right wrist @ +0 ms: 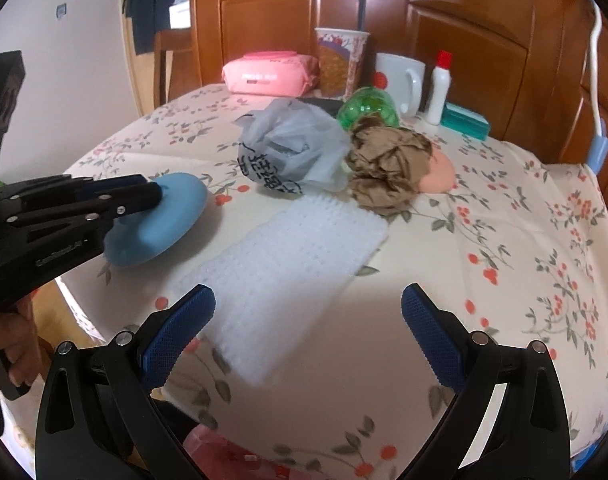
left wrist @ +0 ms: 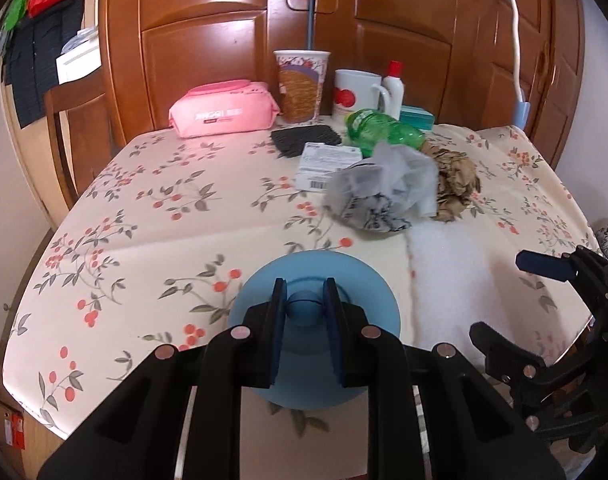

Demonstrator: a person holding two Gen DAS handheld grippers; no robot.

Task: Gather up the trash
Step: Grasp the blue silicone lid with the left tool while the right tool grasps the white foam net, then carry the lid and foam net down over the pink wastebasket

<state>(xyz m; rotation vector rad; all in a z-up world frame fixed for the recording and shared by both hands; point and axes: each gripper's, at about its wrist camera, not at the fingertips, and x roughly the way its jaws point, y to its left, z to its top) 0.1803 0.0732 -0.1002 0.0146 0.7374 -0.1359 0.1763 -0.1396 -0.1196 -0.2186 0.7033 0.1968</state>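
Our left tool (left wrist: 304, 306) points forward and down over the near edge of the tabletop (left wrist: 152, 216), its two blue-padded fingers (left wrist: 278, 320) drawn close and clamped on the knob of a blue lid (left wrist: 367, 292). In the right wrist view our left hand (right wrist: 8, 344) grips that tool's handle from below. Our right tool (right wrist: 307, 312) sits just to the right of the left one and tilts down the same way. Its jaws stand wide apart, with nothing between the blue pads (right wrist: 176, 328).

Pink round obj (right wrist: 437, 174) half hidden behind crumpled brown paper (right wrist: 387, 168).
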